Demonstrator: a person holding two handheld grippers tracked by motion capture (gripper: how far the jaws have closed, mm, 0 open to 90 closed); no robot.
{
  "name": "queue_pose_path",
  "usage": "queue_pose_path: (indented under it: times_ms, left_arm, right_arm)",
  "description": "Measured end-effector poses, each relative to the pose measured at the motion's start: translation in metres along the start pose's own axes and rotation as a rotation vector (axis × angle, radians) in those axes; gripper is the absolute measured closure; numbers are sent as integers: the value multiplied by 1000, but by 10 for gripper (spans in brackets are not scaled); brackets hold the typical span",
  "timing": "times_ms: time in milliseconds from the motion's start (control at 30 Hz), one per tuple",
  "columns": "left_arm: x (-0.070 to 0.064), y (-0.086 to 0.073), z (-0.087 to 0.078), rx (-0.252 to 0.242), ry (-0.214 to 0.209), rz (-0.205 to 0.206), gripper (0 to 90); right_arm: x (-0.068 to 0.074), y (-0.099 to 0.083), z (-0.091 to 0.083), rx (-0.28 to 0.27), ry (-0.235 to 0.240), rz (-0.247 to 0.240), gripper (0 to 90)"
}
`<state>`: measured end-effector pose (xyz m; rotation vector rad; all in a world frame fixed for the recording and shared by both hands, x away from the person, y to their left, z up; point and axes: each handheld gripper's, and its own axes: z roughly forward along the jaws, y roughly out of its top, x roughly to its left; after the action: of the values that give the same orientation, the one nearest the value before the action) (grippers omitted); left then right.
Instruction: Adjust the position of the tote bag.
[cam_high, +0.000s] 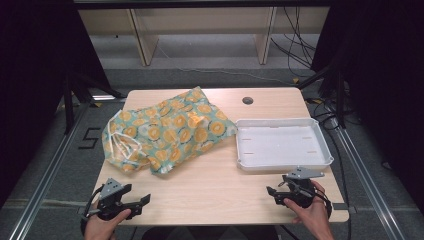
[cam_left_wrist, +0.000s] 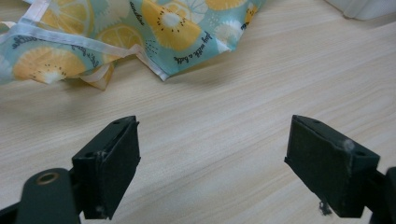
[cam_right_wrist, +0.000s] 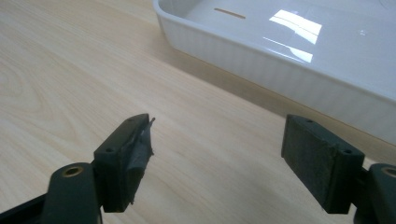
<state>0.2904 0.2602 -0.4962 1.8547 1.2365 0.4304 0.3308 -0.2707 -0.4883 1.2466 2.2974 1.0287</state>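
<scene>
A teal cloth bag (cam_high: 165, 131) printed with orange slices lies crumpled on the left half of the wooden table; its white-trimmed edge (cam_left_wrist: 93, 46) is seen in the left gripper view. A white empty tray (cam_high: 282, 144) sits at the right, and its ribbed wall (cam_right_wrist: 280, 65) fills the top of the right gripper view. My left gripper (cam_high: 142, 201) rests near the front left corner, open, nothing between its jaws. My right gripper (cam_high: 272, 192) rests near the front right, just below the tray, open and empty too.
The light wooden table (cam_high: 215, 185) has a round cable hole (cam_high: 247, 100) at the back. Metal rails (cam_high: 45, 175) run along both sides on the floor. Cables (cam_high: 300, 50) lie behind the table at the right.
</scene>
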Motion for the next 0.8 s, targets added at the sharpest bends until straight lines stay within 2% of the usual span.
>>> queue_pose_path:
  times_ms: [33,100,133,300,333,367,400,500,567,600,700,733,800]
  left_arm:
    - [0,0,0,-2,1,-2,168]
    - [0,0,0,-11,5,-14,168]
    - [0,0,0,-14,5,-18,168]
    - [0,1,0,-19,9,-14,168]
    - [0,2,-1,-20,6,-10,167]
    - [0,2,-1,-23,10,-12,168]
    - [0,2,-1,-24,6,-12,168]
    - [-1,4,-1,-25,12,-17,168]
    - [1,6,0,-28,14,-21,168]
    - [2,7,0,-32,11,-30,168]
    - [4,10,-2,-41,18,-27,181]
    - [5,11,-2,-55,25,-33,189]
    - [11,18,-3,-76,28,-49,195]
  right_arm:
    - [-1,0,1,9,26,-7,237]
    - [0,0,0,11,25,2,230]
    - [1,0,1,-7,7,-7,226]
    - [1,0,2,20,40,-8,220]
    - [2,0,2,18,40,-9,220]
    - [4,0,2,14,32,11,216]
    - [1,0,2,12,21,-27,211]
    - [2,0,1,8,29,-9,210]
    - [1,1,1,16,23,-27,205]
    - [1,0,3,18,45,-19,205]
    - [2,0,2,8,41,-9,205]
    - [0,1,3,12,48,-22,205]
    - [2,0,2,11,25,-7,205]
